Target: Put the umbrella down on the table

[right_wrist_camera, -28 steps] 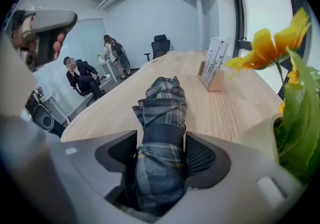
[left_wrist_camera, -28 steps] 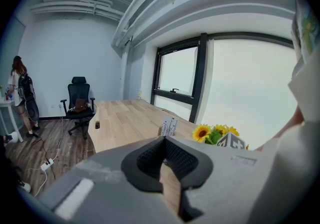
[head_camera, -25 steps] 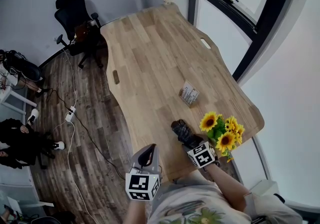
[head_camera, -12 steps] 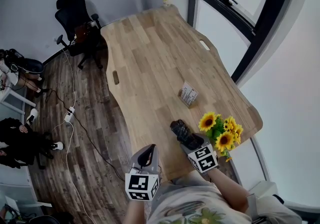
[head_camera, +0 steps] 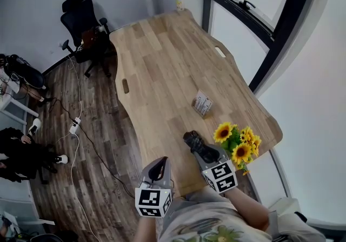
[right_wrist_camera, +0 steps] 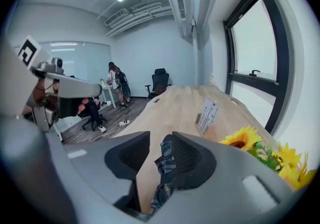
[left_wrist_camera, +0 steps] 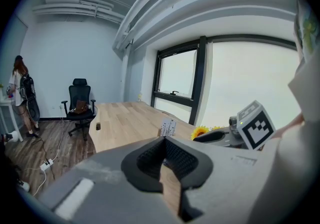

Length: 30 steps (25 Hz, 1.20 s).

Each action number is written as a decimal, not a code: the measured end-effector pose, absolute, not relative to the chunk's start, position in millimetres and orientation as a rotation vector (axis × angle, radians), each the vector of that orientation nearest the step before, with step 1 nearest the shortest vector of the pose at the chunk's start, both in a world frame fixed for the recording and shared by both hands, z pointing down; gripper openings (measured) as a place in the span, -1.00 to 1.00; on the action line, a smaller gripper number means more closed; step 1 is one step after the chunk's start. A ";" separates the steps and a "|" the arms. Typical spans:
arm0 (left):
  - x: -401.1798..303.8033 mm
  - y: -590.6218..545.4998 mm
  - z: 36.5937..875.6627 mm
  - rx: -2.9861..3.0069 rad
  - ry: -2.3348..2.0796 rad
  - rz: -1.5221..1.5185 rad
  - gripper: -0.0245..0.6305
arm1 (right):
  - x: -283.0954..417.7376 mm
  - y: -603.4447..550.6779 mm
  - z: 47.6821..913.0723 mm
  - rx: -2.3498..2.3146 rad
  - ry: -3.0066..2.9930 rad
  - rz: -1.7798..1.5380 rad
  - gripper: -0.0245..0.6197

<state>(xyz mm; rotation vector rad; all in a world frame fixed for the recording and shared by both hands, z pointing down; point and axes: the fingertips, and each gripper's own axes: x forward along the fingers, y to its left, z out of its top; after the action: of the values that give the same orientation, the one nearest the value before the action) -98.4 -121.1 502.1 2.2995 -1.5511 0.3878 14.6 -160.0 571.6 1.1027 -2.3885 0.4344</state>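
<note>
The umbrella [head_camera: 193,142] is a short folded bundle of dark plaid cloth at the near end of the wooden table [head_camera: 162,57]. My right gripper [head_camera: 203,152] is right behind it, raised off the table. Its jaws are closing. In the right gripper view the umbrella [right_wrist_camera: 165,160] shows between the jaws, close against the right one. Bare wood shows between it and the left jaw. My left gripper [head_camera: 158,166] hangs off the table's near left edge, shut with nothing in it [left_wrist_camera: 163,140].
A bunch of sunflowers [head_camera: 238,143] stands just right of the right gripper. A small printed card box [head_camera: 203,102] stands further up the table. An office chair [head_camera: 81,19] is at the far left corner. Cables and a power strip [head_camera: 74,125] lie on the floor, and a person [head_camera: 16,154] sits at far left.
My right gripper has risen and drawn back a little toward me, while the umbrella has stayed in about the same spot on the table. The left gripper has kept still.
</note>
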 end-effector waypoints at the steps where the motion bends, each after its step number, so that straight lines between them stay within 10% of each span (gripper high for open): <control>1: -98.3 -121.2 501.6 2.300 -1.553 0.385 -0.91 | 13.2 -159.7 565.1 1.107 -2.400 0.419 -0.53; 6: -96.4 -122.8 496.4 2.311 -1.556 0.376 -0.91 | 9.3 -158.2 535.5 1.149 -2.450 0.335 -0.92; 30: -74.1 -117.6 488.4 2.352 -1.526 0.360 -0.91 | 10.3 -140.0 500.3 1.150 -2.528 0.325 -0.93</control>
<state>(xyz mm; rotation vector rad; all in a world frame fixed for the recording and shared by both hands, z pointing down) -74.1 -117.6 488.4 2.3515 -1.5262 0.3601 10.3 -140.0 500.3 1.1501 -2.5282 0.3246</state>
